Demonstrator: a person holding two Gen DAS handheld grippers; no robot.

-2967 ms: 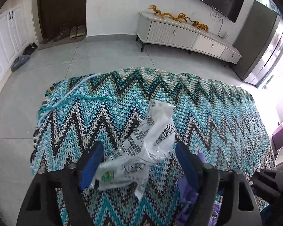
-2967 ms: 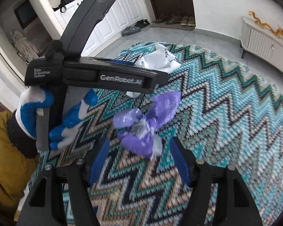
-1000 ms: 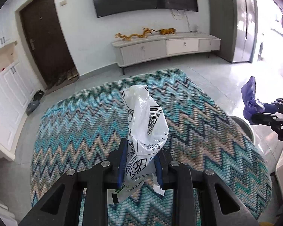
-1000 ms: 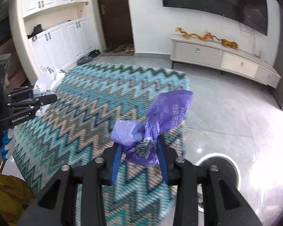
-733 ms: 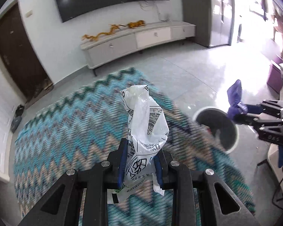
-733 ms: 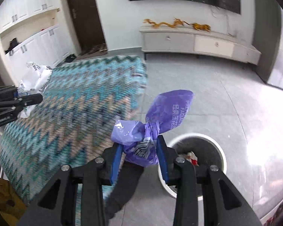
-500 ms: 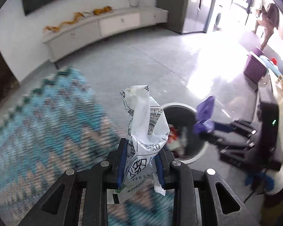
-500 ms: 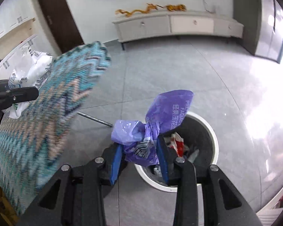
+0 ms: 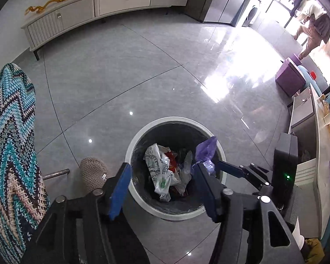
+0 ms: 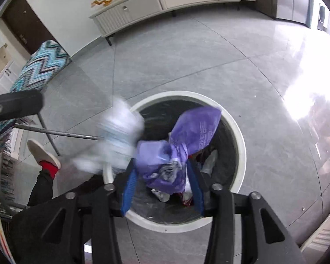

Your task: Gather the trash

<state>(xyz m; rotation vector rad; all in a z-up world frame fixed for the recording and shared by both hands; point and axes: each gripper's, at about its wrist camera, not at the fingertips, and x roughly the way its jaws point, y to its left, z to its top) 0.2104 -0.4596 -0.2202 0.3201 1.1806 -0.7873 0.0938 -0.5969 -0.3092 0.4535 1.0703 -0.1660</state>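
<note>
My right gripper [image 10: 162,189] is clamped on the purple bag [image 10: 178,145], directly above the bin [image 10: 239,145] mouth. My left gripper [image 9: 162,189] is spread and empty; its white bag [image 9: 160,169] lies in the bin below.

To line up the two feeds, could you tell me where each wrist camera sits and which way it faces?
Left wrist: on the left gripper, looking steeply down into the trash bin; its open fingers and the person's slippered foot show.
Right wrist: on the right gripper, looking down over the same bin; its fingers grip the purple bag, and the person's leg shows.
Shared: the bin, purple bag, white bag, zigzag blanket and TV cabinet.
</note>
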